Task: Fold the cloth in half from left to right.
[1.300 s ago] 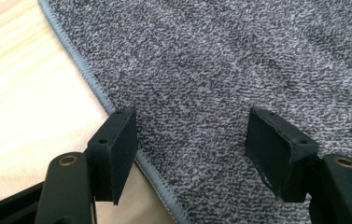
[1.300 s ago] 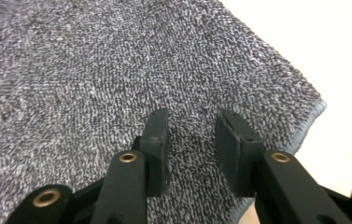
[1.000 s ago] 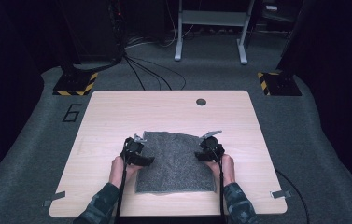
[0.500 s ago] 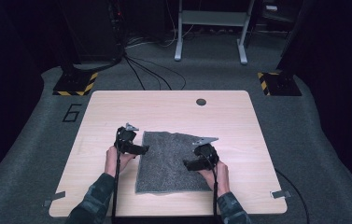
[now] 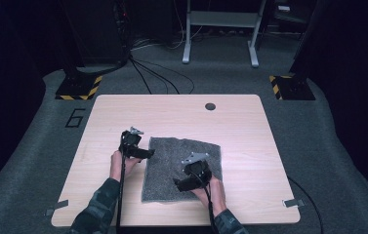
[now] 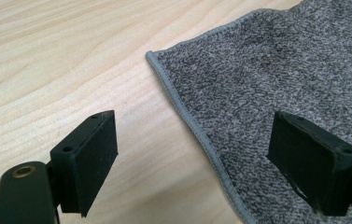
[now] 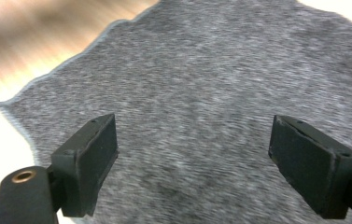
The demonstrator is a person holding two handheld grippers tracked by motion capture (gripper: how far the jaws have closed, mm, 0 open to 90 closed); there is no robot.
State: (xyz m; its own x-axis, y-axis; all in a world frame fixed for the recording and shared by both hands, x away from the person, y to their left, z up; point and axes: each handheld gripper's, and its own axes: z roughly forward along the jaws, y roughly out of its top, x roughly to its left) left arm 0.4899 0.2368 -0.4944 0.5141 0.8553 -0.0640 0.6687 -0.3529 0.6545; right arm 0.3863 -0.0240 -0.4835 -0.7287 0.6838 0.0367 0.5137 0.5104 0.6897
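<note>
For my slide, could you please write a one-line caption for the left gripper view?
Open hand-held gripper straddling the hemmed edge of a grey towel on a light wooden table.

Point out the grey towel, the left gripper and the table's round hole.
grey towel (image 5: pixel 172 165), high view, middle of the cloth
left gripper (image 5: pixel 148 153), high view, between its open jaw tips
round hole (image 5: pixel 210 106), high view, its centre

In the right gripper view, motion blur smears the grey towel (image 7: pixel 201 107) and the table (image 7: pixel 33 32), so weave and wood grain are lost. In the left gripper view the towel (image 6: pixel 276 79) runs off the right and bottom edges. In the high view the right gripper (image 5: pixel 185 183) covers part of the towel (image 5: pixel 172 161).
</note>
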